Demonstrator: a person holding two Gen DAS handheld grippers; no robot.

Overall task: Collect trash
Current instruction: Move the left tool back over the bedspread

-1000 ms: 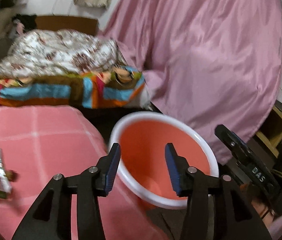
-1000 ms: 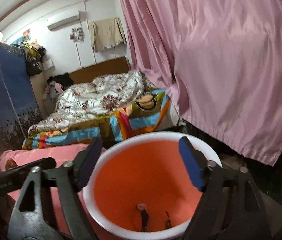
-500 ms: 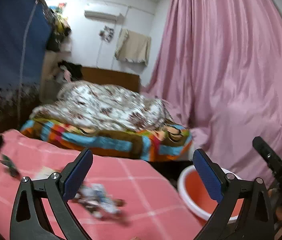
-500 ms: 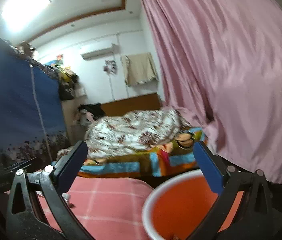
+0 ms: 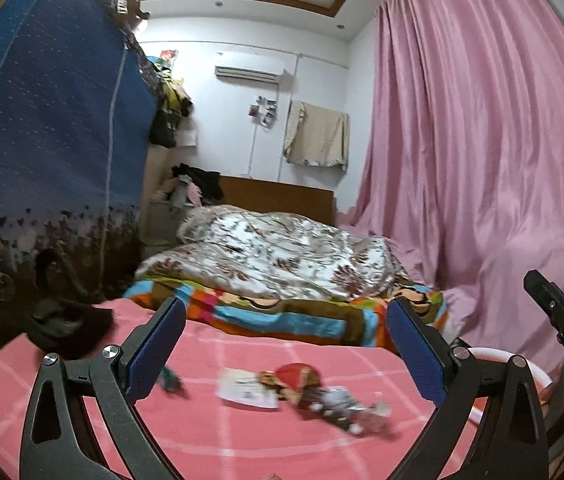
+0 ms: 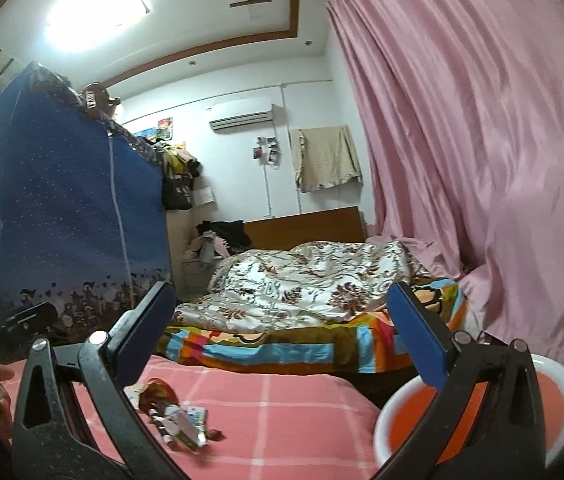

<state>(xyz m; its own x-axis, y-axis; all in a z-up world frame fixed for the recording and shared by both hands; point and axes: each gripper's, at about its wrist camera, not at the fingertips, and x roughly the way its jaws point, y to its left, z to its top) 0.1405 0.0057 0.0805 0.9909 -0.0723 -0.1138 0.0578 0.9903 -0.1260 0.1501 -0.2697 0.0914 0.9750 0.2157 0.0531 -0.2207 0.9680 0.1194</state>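
Observation:
Several pieces of trash lie on the pink checked cloth (image 5: 242, 432): a white paper (image 5: 247, 391), a red and brown wrapper (image 5: 296, 378), a crumpled silvery wrapper (image 5: 342, 404) and a small teal scrap (image 5: 170, 378). My left gripper (image 5: 286, 352) hangs open above and short of them, nothing between its blue pads. The right wrist view has the wrappers (image 6: 180, 420) at lower left and the orange bucket with a white rim (image 6: 478, 412) at lower right. My right gripper (image 6: 282, 336) is open and empty, level, over the gap between cloth and bucket.
A bed with a floral quilt (image 5: 278, 256) and striped blanket (image 5: 290, 316) lies beyond the cloth. A pink curtain (image 5: 482, 160) fills the right side, a blue fabric wardrobe (image 5: 50, 152) the left. A dark garment (image 5: 66, 328) sits at the cloth's left corner. The other gripper (image 5: 562, 320) shows at right.
Both grippers swung up and left, away from the bucket toward the pink cloth. Both pairs of jaws spread wider. The trash on the cloth came into the middle of the left wrist view.

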